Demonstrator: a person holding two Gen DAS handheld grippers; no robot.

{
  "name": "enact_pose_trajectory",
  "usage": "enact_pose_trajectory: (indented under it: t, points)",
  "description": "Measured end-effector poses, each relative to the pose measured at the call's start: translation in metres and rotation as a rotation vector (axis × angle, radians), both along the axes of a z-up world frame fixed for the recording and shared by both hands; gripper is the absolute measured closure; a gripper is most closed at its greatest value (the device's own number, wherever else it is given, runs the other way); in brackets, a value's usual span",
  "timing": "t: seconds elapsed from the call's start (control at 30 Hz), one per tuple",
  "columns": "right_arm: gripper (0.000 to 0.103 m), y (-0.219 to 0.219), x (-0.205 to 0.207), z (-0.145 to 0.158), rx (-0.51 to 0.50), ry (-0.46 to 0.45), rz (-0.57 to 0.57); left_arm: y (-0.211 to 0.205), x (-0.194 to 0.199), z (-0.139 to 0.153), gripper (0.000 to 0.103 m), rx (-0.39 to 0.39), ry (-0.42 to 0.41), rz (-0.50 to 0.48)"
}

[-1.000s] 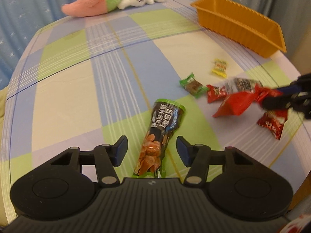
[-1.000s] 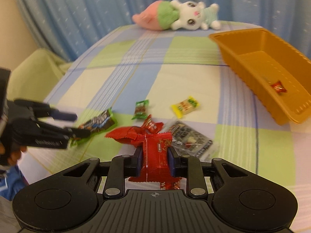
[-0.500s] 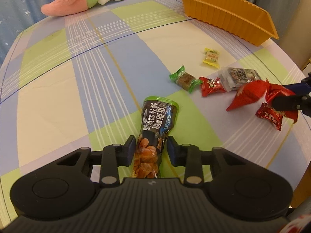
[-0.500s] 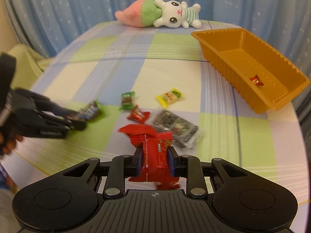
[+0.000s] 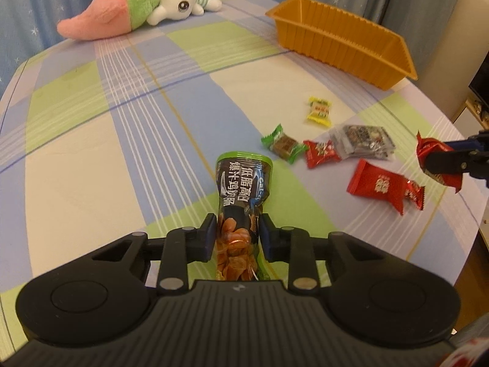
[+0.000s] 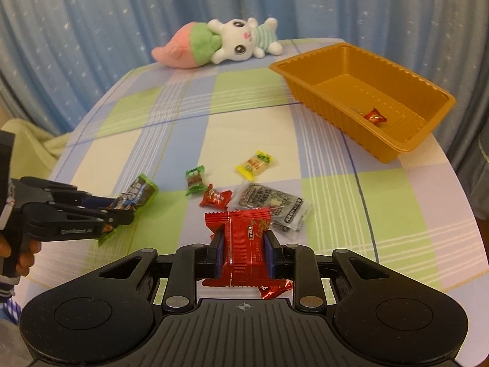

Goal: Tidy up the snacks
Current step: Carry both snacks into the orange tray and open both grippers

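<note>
Now, with the left gripper [image 5: 237, 238] clamping the green pouch [image 5: 243, 189] and the right gripper [image 6: 244, 252] pinching the red packet [image 6: 244, 244], carry both level over the orange tray [image 6: 366, 98] rim before releasing.

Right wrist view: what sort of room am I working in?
Probably a home, perhaps a bedroom: a plush bunny, starry blue curtains and a checked cloth over a table strewn with snacks.

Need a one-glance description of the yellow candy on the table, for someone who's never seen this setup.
Start at the orange tray on the checked tablecloth, then look toward the loose snack cluster in front of it. The yellow candy is the cluster's piece nearest the tray, lying apart; it is the only yellow wrapper, its neighbours being green, red or silver.
</note>
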State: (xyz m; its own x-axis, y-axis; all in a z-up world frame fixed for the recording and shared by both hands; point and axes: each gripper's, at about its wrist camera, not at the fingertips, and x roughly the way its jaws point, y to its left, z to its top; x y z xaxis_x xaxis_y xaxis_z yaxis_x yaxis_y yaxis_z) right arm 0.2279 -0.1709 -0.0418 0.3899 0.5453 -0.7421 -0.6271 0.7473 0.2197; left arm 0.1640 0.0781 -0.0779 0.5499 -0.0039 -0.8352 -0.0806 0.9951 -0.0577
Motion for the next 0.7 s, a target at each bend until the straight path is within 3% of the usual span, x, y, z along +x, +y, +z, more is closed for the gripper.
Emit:
enact_pose_trajectory:
  t: [0.33, 0.7]
  points:
    - [0.076, -0.024, 0.02, 0.013, 0.078, -0.003, -0.084, -0.011, 0.028, 0.041, 0.076, 0.003, -0.082, -0.04]
    - [0.076, -0.054, 0.117, 0.035, 0.132, -0.074, -0.097, -0.058, 0.135, 0.081, 0.076, 0.017, -0.171, -0.04]
